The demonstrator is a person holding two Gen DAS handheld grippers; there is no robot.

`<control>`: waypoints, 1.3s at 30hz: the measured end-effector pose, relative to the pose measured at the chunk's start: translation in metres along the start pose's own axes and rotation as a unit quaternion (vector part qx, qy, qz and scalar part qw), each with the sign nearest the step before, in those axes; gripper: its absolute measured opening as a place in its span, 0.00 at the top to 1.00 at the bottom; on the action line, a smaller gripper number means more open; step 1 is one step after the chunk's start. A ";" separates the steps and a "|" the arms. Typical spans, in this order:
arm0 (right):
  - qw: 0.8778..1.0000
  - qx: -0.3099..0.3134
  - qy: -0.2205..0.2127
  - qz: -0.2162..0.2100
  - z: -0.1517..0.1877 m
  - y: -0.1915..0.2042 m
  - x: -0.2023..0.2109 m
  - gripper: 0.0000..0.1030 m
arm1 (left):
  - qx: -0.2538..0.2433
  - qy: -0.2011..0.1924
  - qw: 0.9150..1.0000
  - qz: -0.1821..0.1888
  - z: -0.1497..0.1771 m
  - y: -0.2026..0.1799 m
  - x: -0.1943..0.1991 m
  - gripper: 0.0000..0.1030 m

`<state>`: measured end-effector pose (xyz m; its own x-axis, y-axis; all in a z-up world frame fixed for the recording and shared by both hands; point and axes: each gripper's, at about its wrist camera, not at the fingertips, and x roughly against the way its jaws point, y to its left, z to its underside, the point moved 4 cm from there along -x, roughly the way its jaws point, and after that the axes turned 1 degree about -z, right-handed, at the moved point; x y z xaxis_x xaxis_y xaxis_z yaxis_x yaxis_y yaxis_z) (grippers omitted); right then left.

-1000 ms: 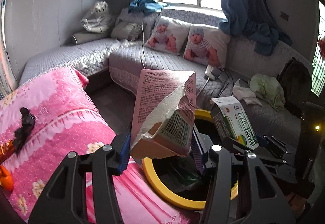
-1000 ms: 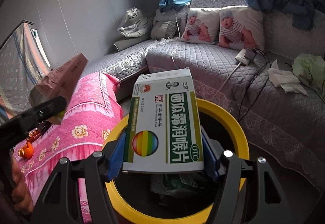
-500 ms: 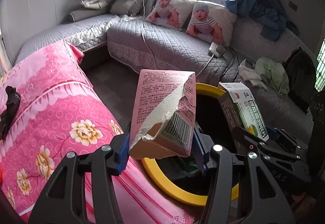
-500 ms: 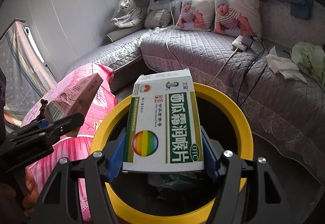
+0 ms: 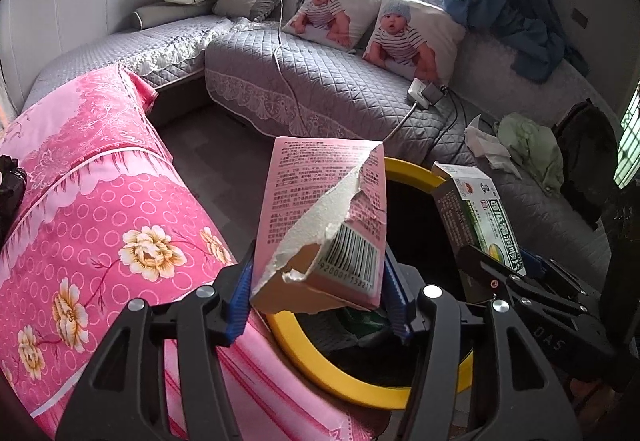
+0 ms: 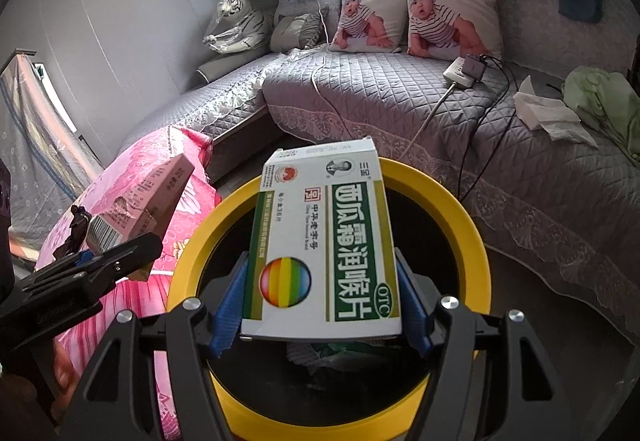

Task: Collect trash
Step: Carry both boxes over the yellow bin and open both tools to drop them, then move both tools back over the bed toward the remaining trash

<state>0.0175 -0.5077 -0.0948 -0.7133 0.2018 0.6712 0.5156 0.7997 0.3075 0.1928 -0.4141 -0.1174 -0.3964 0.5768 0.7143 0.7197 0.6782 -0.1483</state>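
Grey quilted sofa [image 5: 320, 89] fills twelve o'clock behind a yellow-rimmed bin [image 6: 460, 209]. Left gripper [image 5: 318, 293], jaws just easing apart, cradles a torn pink box [image 5: 316, 209] at the bin's nine o'clock rim. Right gripper [image 6: 322, 305] pinches a green-and-white medicine box [image 6: 324, 241] over its mouth

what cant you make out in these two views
- Bin contents: both views, mostly hidden by the green box, the pink box and both grippers.
- Pink box print: left view, too small to read.
- Black item on the pink cover: left view, cut off by the edge.
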 end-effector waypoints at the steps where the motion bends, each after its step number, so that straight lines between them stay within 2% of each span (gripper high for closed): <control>1: 1.000 -0.003 -0.002 0.000 -0.001 -0.002 0.001 0.38 | 0.003 -0.003 1.000 -0.003 0.000 0.002 0.001 0.45; 4: 1.000 -0.011 -0.010 0.012 -0.004 -0.008 0.004 0.36 | 0.023 -0.008 1.000 -0.010 -0.001 0.010 0.005 0.41; 7: 0.999 -0.029 -0.017 0.015 -0.006 -0.015 0.008 0.31 | 0.054 -0.016 0.998 -0.006 0.001 0.021 0.011 0.23; 17: 0.999 -0.031 -0.025 -0.015 -0.009 -0.005 0.018 0.31 | 0.120 -0.094 0.988 0.009 -0.012 0.056 0.058 0.19; 21: 0.999 -0.021 -0.033 -0.025 -0.012 0.005 0.023 0.30 | 0.151 -0.141 0.978 0.004 -0.024 0.087 0.096 0.19; 26: 0.999 -0.009 -0.032 -0.040 -0.013 0.022 0.024 0.30 | 0.188 -0.199 0.962 -0.015 -0.039 0.143 0.158 0.19; 29: 0.998 -0.002 -0.026 -0.056 -0.012 0.033 0.022 0.28 | 0.202 -0.234 0.950 -0.045 -0.035 0.184 0.200 0.17; 32: 0.997 0.015 -0.022 -0.069 -0.010 0.049 0.020 0.26 | 0.212 -0.254 0.937 -0.110 -0.014 0.235 0.238 0.15; 35: 0.996 0.032 -0.019 -0.078 -0.008 0.065 0.018 0.26 | 0.217 -0.240 0.928 -0.184 0.021 0.285 0.264 0.15; 37: 0.996 0.040 -0.017 -0.082 -0.007 0.076 0.015 0.26 | 0.228 -0.224 0.921 -0.222 0.045 0.311 0.274 0.15; 39: 0.995 0.049 -0.011 -0.088 -0.006 0.088 0.011 0.26 | 0.241 -0.196 0.919 -0.245 0.072 0.338 0.279 0.15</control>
<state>0.0576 -0.4382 -0.0565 -0.7986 0.0654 0.5983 0.3341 0.8750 0.3503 0.2843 0.0086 -0.0176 -0.8481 0.2044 0.4889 0.1024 0.9684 -0.2272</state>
